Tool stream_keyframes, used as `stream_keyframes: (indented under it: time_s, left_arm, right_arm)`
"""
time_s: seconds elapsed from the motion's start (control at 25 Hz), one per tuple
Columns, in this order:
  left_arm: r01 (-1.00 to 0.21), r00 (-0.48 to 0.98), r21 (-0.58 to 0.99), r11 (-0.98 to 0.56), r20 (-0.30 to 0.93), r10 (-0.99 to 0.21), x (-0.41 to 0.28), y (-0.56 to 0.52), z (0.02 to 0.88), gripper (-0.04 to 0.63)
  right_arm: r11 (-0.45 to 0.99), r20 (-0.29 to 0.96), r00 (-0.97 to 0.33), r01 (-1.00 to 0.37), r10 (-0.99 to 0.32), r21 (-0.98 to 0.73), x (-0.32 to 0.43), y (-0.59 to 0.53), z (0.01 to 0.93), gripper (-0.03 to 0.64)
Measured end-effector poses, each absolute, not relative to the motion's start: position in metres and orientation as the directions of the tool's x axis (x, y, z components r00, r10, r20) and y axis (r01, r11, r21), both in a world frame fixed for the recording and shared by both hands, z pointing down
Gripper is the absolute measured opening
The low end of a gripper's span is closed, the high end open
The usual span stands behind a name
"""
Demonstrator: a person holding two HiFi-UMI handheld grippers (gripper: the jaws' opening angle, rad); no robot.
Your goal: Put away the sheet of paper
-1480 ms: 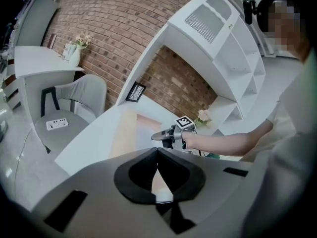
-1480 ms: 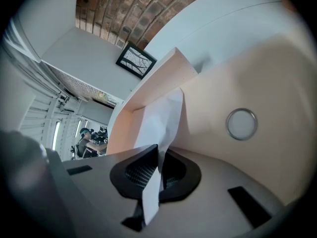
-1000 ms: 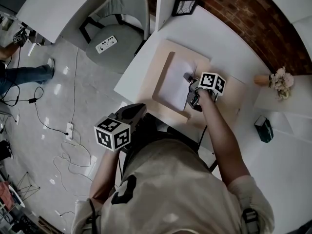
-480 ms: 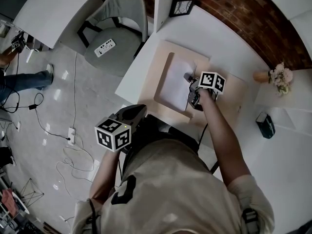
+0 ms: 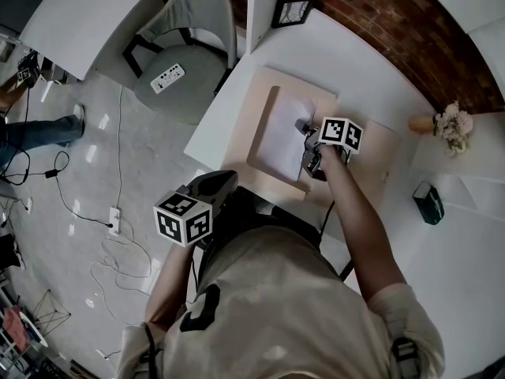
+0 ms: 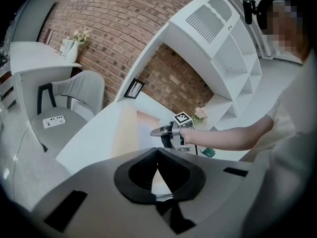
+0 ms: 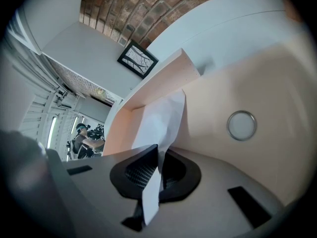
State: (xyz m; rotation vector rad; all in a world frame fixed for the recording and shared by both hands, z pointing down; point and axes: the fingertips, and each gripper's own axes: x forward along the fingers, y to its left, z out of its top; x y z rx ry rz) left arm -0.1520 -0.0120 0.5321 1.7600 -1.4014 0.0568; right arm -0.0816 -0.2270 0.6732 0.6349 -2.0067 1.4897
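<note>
Operator: Movement since the last entry: almost none. My right gripper (image 5: pixel 304 126) stayed over the tray with the same hold, and my left gripper (image 5: pixel 225 178) kept its place by my side.

Clerk: Item one, the task's thing?

Operator: Sheet of paper (image 5: pixel 280 133), white, one. It lay in the recess of the wooden tray (image 5: pixel 241 129). Its near edge was lifted and pinched between my right gripper's jaws. In the right gripper view that edge ran down between the two dark pads, with the rest of the sheet rising toward the tray's far wall.

Clerk: Item two, the left gripper?

Operator: Jaws pressed together, tips touching, nothing between them. I held it low beside my body, off the near edge of the desk (image 5: pixel 355 61) and well apart from the tray.

Clerk: Remaining stock?

Operator: Desk, white, carrying the tray. Round metal-rimmed disc (image 7: pixel 241 125), set in the pale wood near the paper. Picture frame (image 5: pixel 289 11), black, at the desk's far corner by the brick wall. Flowers (image 5: pixel 451 129), pale, off to my right. Chair (image 5: pixel 189 30), grey, beyond the desk, with a small white flat item on its seat that I could not identify.
</note>
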Motion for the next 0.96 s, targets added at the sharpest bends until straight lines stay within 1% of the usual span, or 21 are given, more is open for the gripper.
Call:
stream_keyframes:
  time_s: [0.52,0.96]
  left_arm:
    - [-0.812,0.361,0.583,0.015,0.523,-0.772,-0.148,-0.012,0.532,0.017]
    - [-0.82,0.329,0.571,0.032,0.518,-0.79,-0.164,-0.01,0.528,0.017]
  right_arm:
    - [0.272,0.677,-0.735,-0.659,-0.036,-0.701,-0.082,-0.227,0.674,0.026]
    - [0.292,0.683,-0.729,-0.663,-0.042,-0.689,-0.083,-0.228,0.673,0.027]
